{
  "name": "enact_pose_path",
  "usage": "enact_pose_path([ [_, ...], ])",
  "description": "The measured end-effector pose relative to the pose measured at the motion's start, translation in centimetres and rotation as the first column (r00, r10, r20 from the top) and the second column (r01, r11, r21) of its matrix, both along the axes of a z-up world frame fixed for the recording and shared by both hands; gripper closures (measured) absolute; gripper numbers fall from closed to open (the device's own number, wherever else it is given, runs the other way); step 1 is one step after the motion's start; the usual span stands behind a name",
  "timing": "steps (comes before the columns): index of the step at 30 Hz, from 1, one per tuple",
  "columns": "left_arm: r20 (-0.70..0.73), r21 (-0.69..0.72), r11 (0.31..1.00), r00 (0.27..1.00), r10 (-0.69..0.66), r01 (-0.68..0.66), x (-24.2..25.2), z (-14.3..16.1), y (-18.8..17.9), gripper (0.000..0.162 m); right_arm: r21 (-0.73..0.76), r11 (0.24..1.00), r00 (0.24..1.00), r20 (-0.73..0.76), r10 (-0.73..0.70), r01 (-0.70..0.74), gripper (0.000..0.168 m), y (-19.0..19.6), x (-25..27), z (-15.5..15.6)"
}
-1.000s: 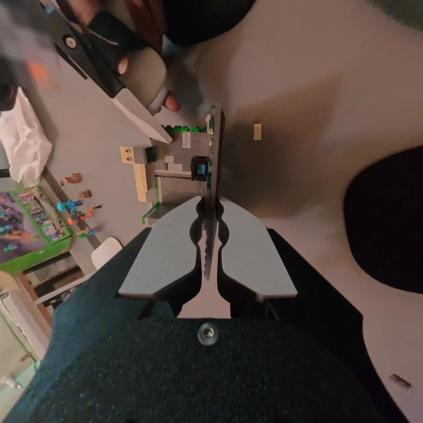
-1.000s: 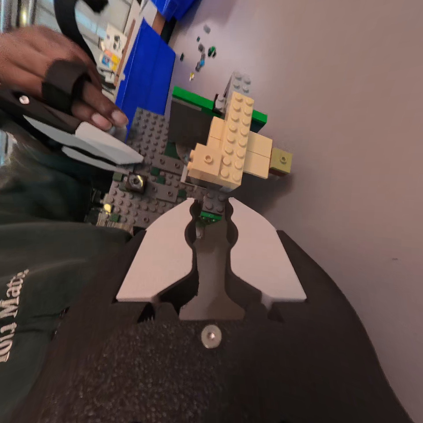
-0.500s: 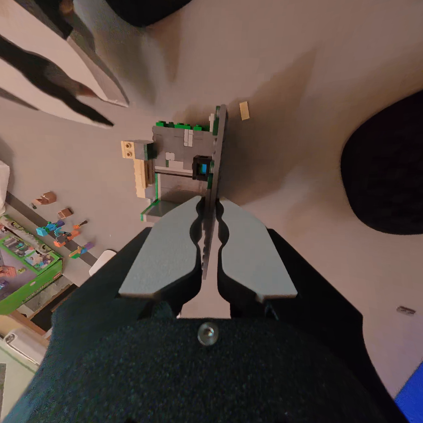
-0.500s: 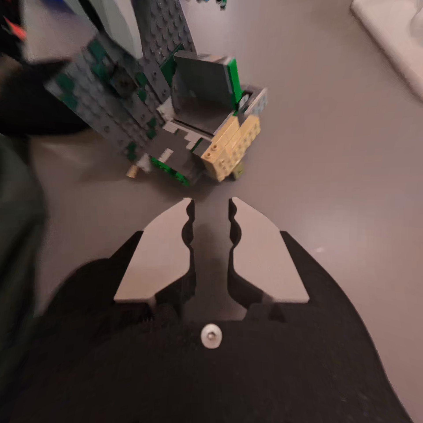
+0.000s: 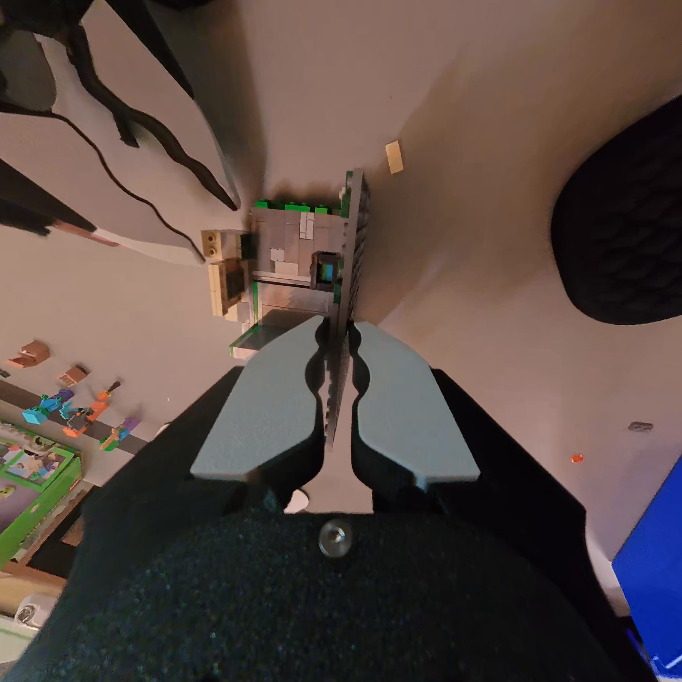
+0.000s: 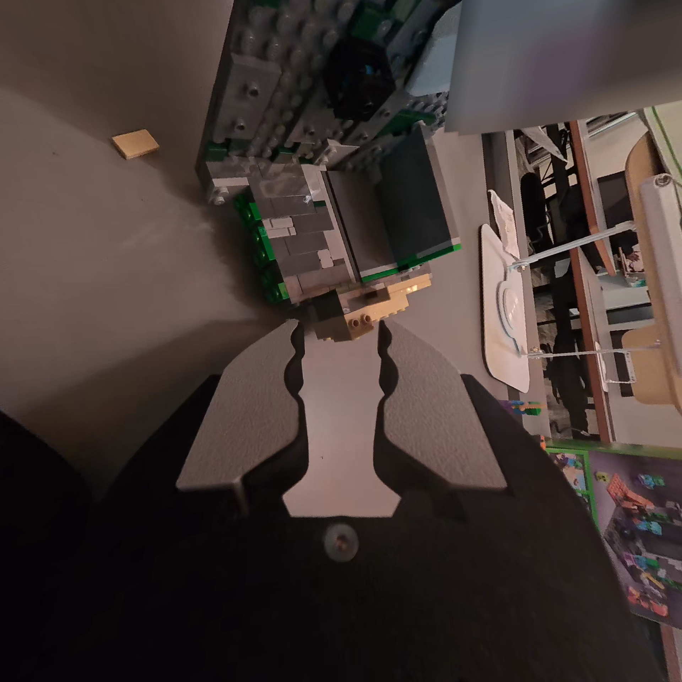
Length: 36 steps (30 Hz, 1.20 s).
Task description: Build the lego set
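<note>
- L gripper clamped on grey baseplate edge, steadying build.
- R gripper open, empty, jaws flanking tan block.
- Next, prob: close on it, press squarely.

Dim, warm light; wide-angle bending toward the edges; motion blur at eleven o'clock in left wrist view

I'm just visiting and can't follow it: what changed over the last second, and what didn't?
The right gripper let go of the lego build, backed off, and has now come in again, open, with the tan end just ahead of its fingertips. The left gripper stayed clamped on the grey baseplate, holding the build on edge. The loose tan tile stayed on the table.
</note>
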<state>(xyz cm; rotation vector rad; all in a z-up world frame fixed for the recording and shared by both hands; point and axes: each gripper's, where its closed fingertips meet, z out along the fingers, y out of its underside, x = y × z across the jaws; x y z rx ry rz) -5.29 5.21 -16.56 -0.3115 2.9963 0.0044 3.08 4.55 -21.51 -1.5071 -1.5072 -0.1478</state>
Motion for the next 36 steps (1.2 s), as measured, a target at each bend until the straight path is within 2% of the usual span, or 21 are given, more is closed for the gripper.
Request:
enact_pose_path([
  [8,0.038,-0.009,0.996,0.995,0.090,-0.090,0.3,1.3,1.1,0.145,-0.021,1.000,0.997,-0.081,-0.003,0.001,0.135,0.4,-0.5,0.4],
  [14,0.170,-0.045,0.981,0.966,0.196,-0.191,-0.1,2.2,2.1,0.141,-0.026,1.000,0.994,-0.110,-0.019,0.016,0.136,0.3,-0.3,0.6],
  [18,0.280,-0.120,0.950,0.908,0.312,-0.289,-0.4,3.2,2.3,0.141,-0.038,0.999,0.995,-0.096,-0.035,0.031,0.136,0.2,0.3,0.4],
  [20,0.340,-0.227,0.912,0.850,0.403,-0.341,-0.4,3.9,1.6,0.143,-0.058,0.998,0.994,-0.098,-0.038,0.033,0.137,0.1,0.7,0.2],
  [22,0.400,-0.345,0.854,0.762,0.510,-0.390,-0.3,4.3,0.8,0.146,-0.089,0.996,0.993,-0.113,-0.031,0.021,0.137,-0.1,0.8,0.0],
  [25,0.461,-0.503,0.755,0.607,0.647,-0.422,-0.4,4.3,-0.3,0.136,-0.139,0.990,0.990,-0.139,-0.011,-0.008,0.136,0.1,0.7,-0.2],
  [29,0.430,-0.748,0.545,0.348,0.833,-0.379,-1.2,4.8,-1.7,0.138,-0.213,0.976,0.983,-0.186,0.011,-0.051,0.134,0.5,0.3,0.1],
  [32,0.365,-0.833,0.417,0.206,0.908,-0.363,-2.0,4.0,-2.6,0.138,-0.259,0.965,0.983,-0.186,0.001,-0.050,0.140,0.6,0.1,-0.1],
  [36,0.268,-0.866,0.306,0.148,0.952,-0.395,-2.2,1.9,-4.3,0.130,-0.314,0.949,0.980,-0.172,-0.098,0.040,0.147,0.8,-0.3,-0.2],
])
